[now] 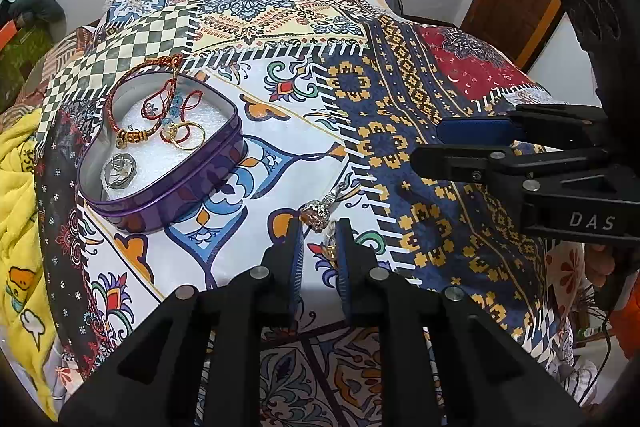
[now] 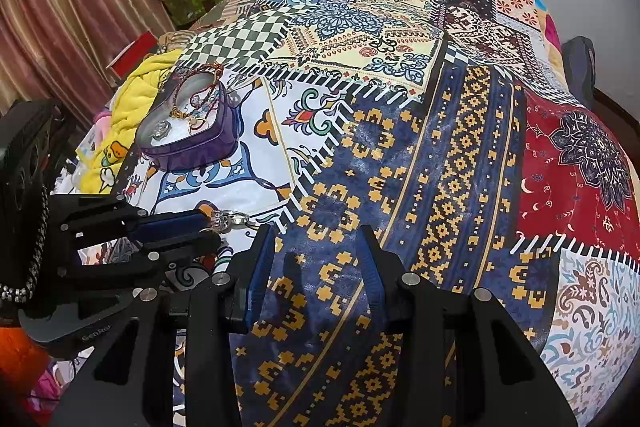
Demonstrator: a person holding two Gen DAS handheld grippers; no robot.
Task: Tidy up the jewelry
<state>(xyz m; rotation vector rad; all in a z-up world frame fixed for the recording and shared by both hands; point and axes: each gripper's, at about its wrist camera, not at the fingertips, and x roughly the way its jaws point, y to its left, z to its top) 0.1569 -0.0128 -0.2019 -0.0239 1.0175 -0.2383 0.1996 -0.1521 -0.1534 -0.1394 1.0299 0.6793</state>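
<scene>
The left gripper (image 1: pixel 319 227) is closing around a silver ornament (image 1: pixel 318 213) lying on the patchwork bedspread (image 1: pixel 440 187); its fingers are flanking the piece, but whether they are gripping it I cannot tell. The right gripper (image 2: pixel 316 255) is hovering spread apart and empty, likely waiting its turn. Farther off, towards the bedspread's left edge, the purple heart-shaped tin (image 1: pixel 168 183) is sitting lidless, already holding rings (image 1: pixel 188 135) and red cord bracelets (image 1: pixel 132 99).
</scene>
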